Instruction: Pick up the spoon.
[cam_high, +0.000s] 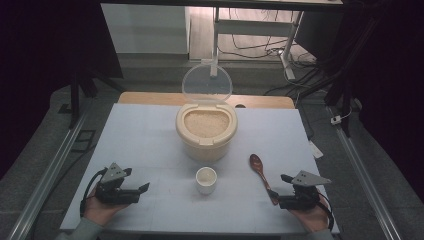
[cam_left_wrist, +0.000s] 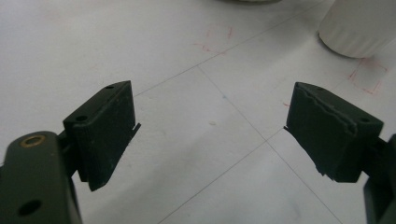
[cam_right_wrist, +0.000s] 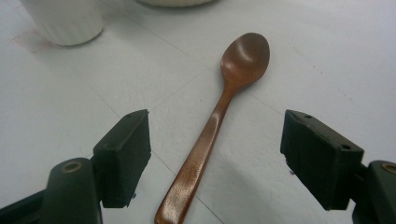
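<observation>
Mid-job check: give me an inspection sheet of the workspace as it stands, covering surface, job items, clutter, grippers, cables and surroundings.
Surface: white table, faint lines and red marks; a wooden board edge shows behind it.
Job's things: wooden spoon lying flat, bowl away from the person; rice container full, its clear lid hinged up; small white cup upright in front of it, looks empty.
Clutter: nothing seen.
Grippers: left gripper open over bare table; right gripper open, jaws either side of the spoon handle, not closed on it.
Cables: one trails from each gripper; loose cables on the floor beyond the table.
Surroundings: metal rails along both sides, a desk frame behind, dark edges.
</observation>
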